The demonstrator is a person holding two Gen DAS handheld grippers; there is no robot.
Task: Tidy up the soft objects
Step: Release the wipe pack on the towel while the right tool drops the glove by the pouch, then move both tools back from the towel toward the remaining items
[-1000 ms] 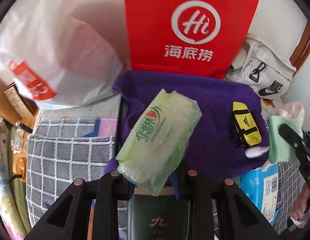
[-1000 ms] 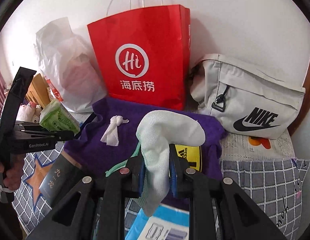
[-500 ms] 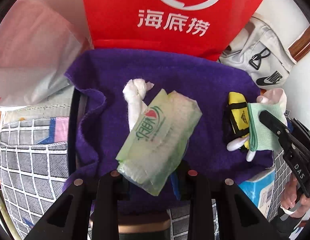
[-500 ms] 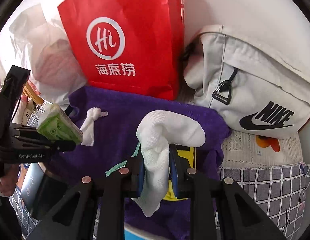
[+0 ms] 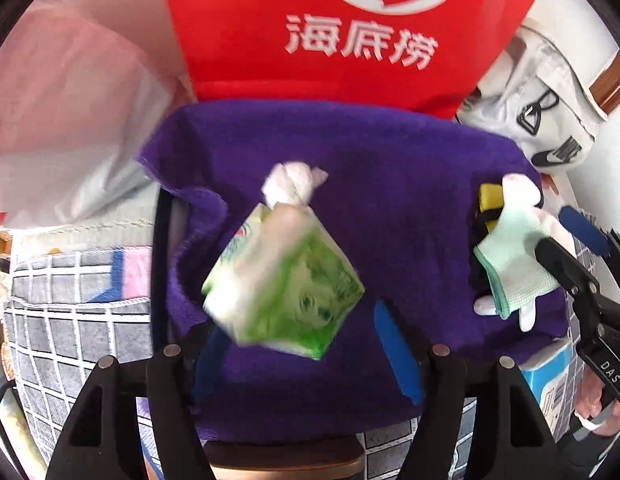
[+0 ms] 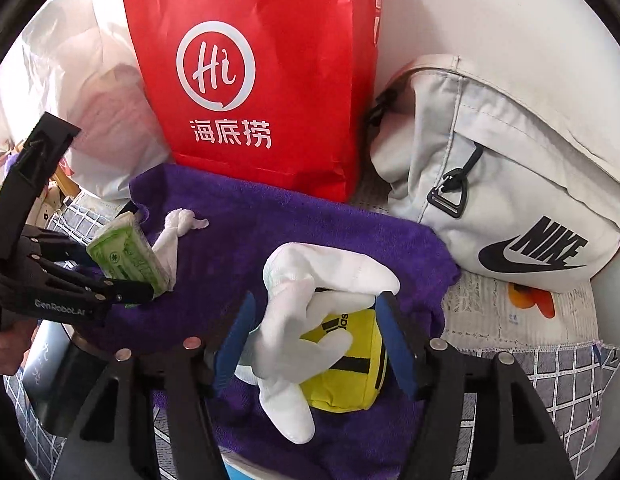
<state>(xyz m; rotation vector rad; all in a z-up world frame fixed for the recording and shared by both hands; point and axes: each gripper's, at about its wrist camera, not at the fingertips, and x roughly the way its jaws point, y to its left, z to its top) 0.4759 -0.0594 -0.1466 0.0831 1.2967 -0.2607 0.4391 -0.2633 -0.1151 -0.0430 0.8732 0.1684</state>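
Both tongs stand spread wide, grasping nothing. Between the left tongs (image 5: 306, 344) the green tissue pack (image 5: 282, 284) is motion-blurred and seems free of both pads, apparently just dropped so that it lands on the purple towel (image 5: 390, 208) below. Between the right tongs (image 6: 314, 340) the white glove (image 6: 306, 332) hangs loose, touching neither blue pad and draped over the yellow pouch (image 6: 346, 372) directly under it, which also sits on the towel. The towel appears to be the gathering spot for the soft things. Just beyond the left tongs a knotted white rag (image 5: 292, 184) already lies on it. Farther out, at the towel's far edge, a red paper bag (image 6: 254, 80) stands upright, its contents hidden; left of it a white plastic bag (image 6: 90, 92) shows something pinkish inside; right of it a zipped grey Nike bag (image 6: 510, 184) rests against the wall.
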